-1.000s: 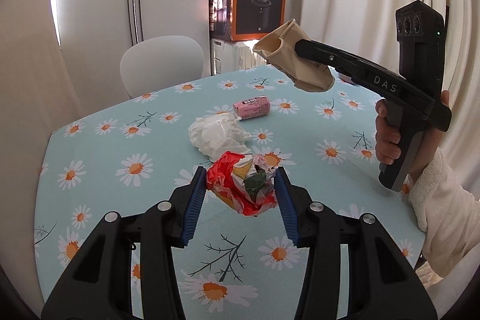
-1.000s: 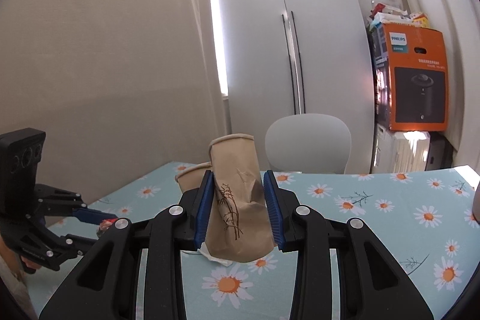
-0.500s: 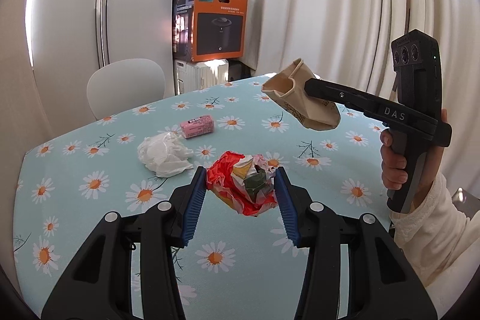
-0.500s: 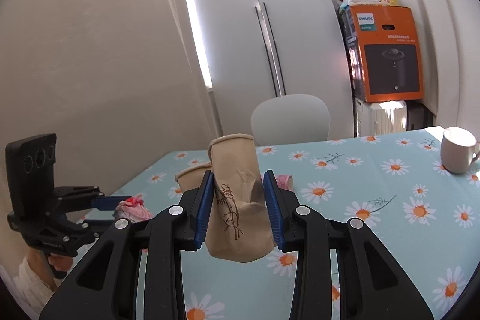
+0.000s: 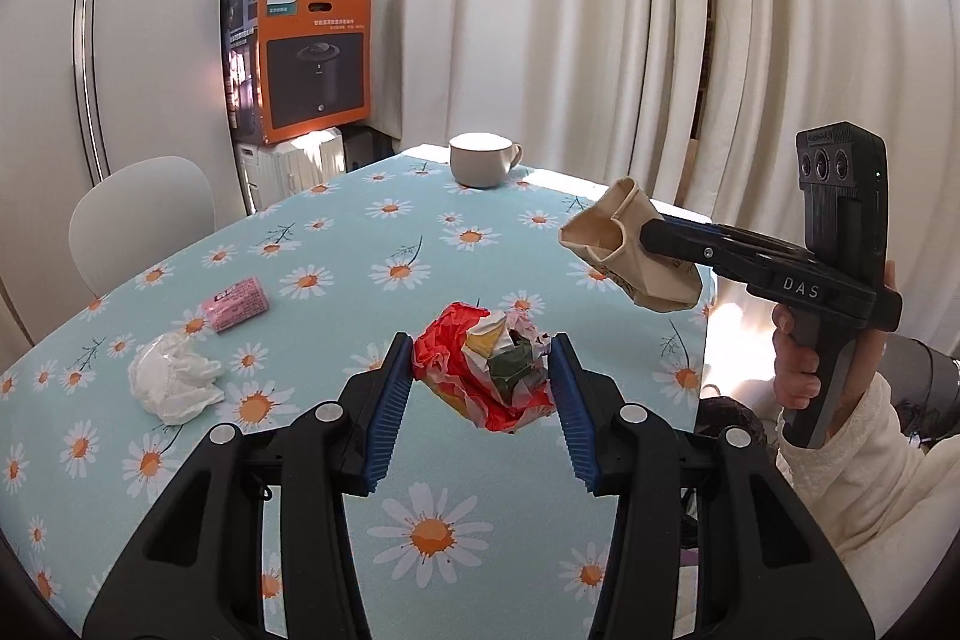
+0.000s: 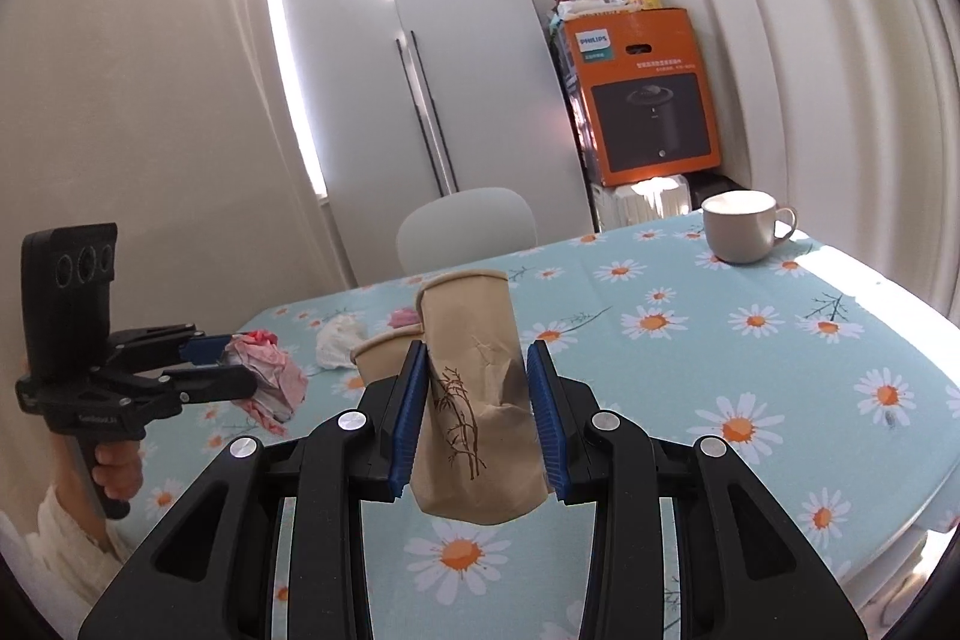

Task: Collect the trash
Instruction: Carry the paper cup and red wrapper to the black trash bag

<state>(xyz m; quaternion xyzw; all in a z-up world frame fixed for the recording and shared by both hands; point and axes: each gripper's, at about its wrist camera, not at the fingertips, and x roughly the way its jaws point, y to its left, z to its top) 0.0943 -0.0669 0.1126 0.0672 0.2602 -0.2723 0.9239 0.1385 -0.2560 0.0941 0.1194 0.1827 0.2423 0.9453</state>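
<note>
Left claw [image 5: 483,382] grips crumpled wrapper [image 5: 489,370]

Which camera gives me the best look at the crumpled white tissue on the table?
Left wrist view: the crumpled white tissue lies whole and unobstructed on the daisy tablecloth. In the right wrist view the tissue is small, far off, partly behind the paper cups.

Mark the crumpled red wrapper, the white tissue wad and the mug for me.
crumpled red wrapper [image 5: 486,370], left wrist view, middle of the ball.
white tissue wad [image 5: 171,379], left wrist view, centre of the wad.
mug [image 6: 739,227], right wrist view, outer wall below the rim.
</note>
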